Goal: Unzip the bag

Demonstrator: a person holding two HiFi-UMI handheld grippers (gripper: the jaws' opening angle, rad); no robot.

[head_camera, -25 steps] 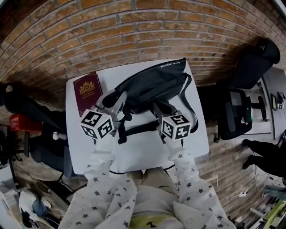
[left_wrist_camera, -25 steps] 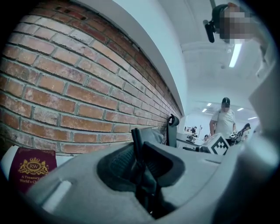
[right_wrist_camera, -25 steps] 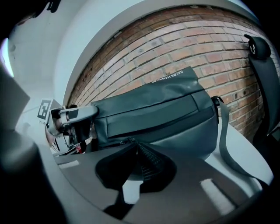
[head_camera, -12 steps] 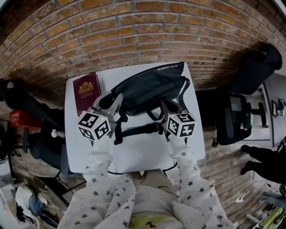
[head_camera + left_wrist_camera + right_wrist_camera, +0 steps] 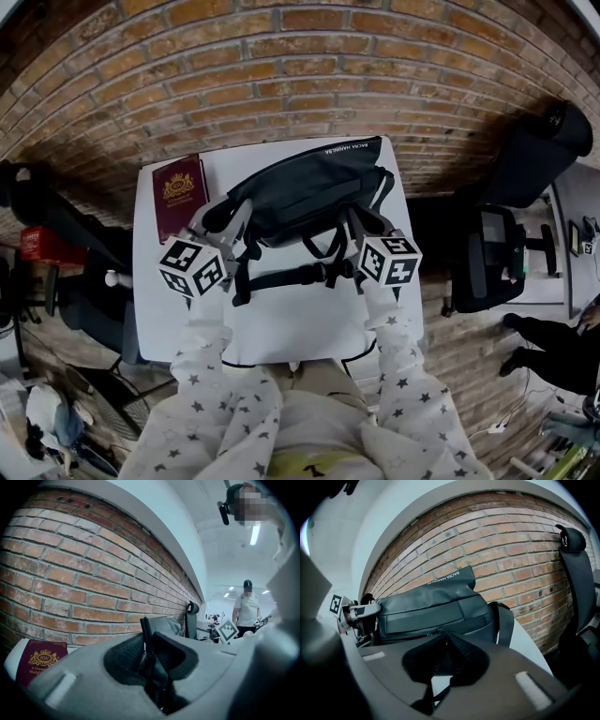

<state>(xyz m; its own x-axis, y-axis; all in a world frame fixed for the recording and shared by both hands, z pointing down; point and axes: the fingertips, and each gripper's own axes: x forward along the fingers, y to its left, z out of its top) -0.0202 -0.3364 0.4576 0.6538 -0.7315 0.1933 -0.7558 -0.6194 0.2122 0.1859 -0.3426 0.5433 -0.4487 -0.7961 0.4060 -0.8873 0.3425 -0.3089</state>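
A dark grey bag (image 5: 305,187) lies on the white table (image 5: 281,328) against the brick wall. My left gripper (image 5: 234,217) is at the bag's left end. In the left gripper view its jaws (image 5: 149,644) are shut on a black strap of the bag (image 5: 164,623). My right gripper (image 5: 354,221) is at the bag's front right. In the right gripper view its jaws (image 5: 443,637) are nearly together at the zipper line of the bag (image 5: 436,609), pinching what looks like the zipper pull. The left gripper (image 5: 358,611) shows at that view's left.
A red passport (image 5: 178,192) lies at the table's back left, also in the left gripper view (image 5: 40,660). The bag's black belt strap (image 5: 286,277) trails over the table's front. A black office chair (image 5: 525,159) stands right of the table. A person (image 5: 246,609) stands far off.
My right gripper has slid to the right along the bag's front, still closed. The left gripper has stayed at the bag's left end, and the bag has barely shifted.
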